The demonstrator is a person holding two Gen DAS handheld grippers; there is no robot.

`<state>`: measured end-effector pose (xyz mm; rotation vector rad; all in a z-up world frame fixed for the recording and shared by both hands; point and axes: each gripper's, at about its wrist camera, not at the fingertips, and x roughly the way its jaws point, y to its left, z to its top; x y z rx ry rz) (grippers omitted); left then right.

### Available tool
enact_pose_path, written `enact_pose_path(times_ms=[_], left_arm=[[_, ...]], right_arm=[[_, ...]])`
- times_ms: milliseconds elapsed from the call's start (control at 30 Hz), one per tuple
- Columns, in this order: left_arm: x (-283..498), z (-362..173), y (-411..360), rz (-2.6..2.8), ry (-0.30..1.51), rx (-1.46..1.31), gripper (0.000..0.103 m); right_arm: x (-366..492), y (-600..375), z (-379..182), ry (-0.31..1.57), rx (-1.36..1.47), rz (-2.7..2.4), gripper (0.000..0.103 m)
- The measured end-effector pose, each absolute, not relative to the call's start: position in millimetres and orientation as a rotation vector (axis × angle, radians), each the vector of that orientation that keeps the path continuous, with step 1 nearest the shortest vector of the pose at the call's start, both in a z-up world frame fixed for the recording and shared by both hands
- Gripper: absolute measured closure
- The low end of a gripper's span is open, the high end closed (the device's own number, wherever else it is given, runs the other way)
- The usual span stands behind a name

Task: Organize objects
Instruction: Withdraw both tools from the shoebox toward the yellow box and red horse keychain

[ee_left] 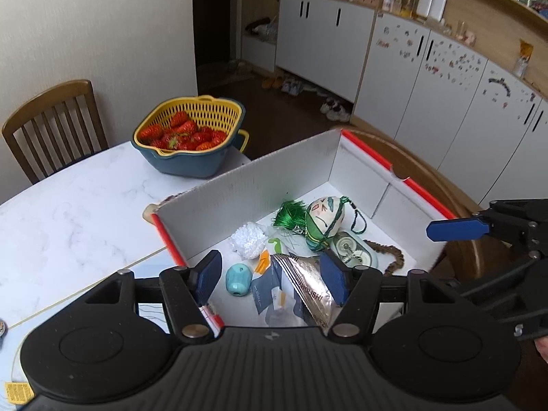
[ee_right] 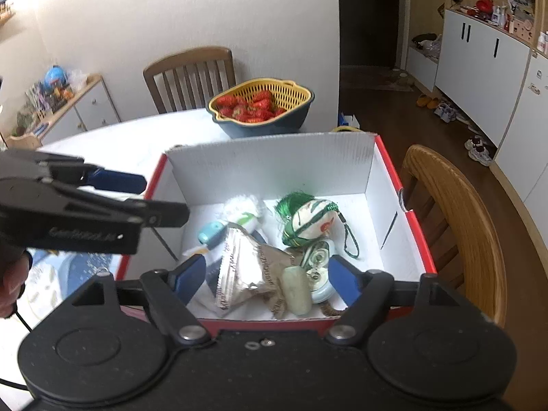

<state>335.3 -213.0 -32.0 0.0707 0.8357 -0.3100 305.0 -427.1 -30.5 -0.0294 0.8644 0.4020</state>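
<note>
On white marble table [ee_left: 75,212], red-edged box [ee_left: 260,178], strawberry colander [ee_left: 191,137]

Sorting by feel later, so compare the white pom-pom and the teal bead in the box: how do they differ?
The white pom-pom is fluffy and fibrous; the teal bead is smooth and glossy. The pom-pom looks larger than the bead. The bead shows a hole; the pom-pom shows none. Both lie loose on the floor of the box, near its left wall.

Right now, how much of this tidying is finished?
Much looks done: the box already holds a silver packet, a painted egg, a white pompom, a teal trinket and more. Nothing is in hand; the left gripper and right gripper are open and empty. The strawberry basket stands outside the box.
</note>
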Motion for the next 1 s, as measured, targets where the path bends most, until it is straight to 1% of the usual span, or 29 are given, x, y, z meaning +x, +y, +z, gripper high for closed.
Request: enact_pose_path(times_ms=[33,67,133,200,333,433,700,767,1000], left_arm=[[331.1,-29.3,-209.8,-0.309,0.827,0.066,0.031],[326.4,-26.5,-206.2,-0.314,0.816,0.058,0.03],[317.0,-22.7,-199.7,-0.329,0.8,0.056,0.029],[307.9,-20.3,-192.0,-0.329,0.789,0.06,0.027],[291.6,-15.1,-175.3,-0.332,0.769,0.044,0.026],[282.1,-11.1,-161.9,-0.318,0.758,0.03,0.02],[258.8,-1.7,-122.3,-0.299,0.718,0.015,0.02],[254.7,-0.3,-113.2,-0.299,0.714,0.011,0.018],[241.1,0.9,-79.3,-0.294,0.708,-0.007,0.018]], right_arm=[[302.0,-426.2,-28.5,0.859,-0.026,0.401,0.024],[299.1,-425.3,-26.3,0.853,-0.021,0.401,0.023],[292.5,-423.5,-22.4,0.837,-0.003,0.394,0.023],[286.0,-422.1,-19.3,0.823,0.023,0.393,0.022],[275.0,-415.4,-15.1,0.807,0.064,0.386,0.017],[265.8,-408.0,-11.2,0.795,0.083,0.381,0.012],[242.5,-381.4,-7.8,0.77,0.114,0.375,0.006],[236.6,-373.4,-7.6,0.763,0.118,0.374,0.004],[218.7,-342.8,-3.6,0.744,0.111,0.379,0.004]])
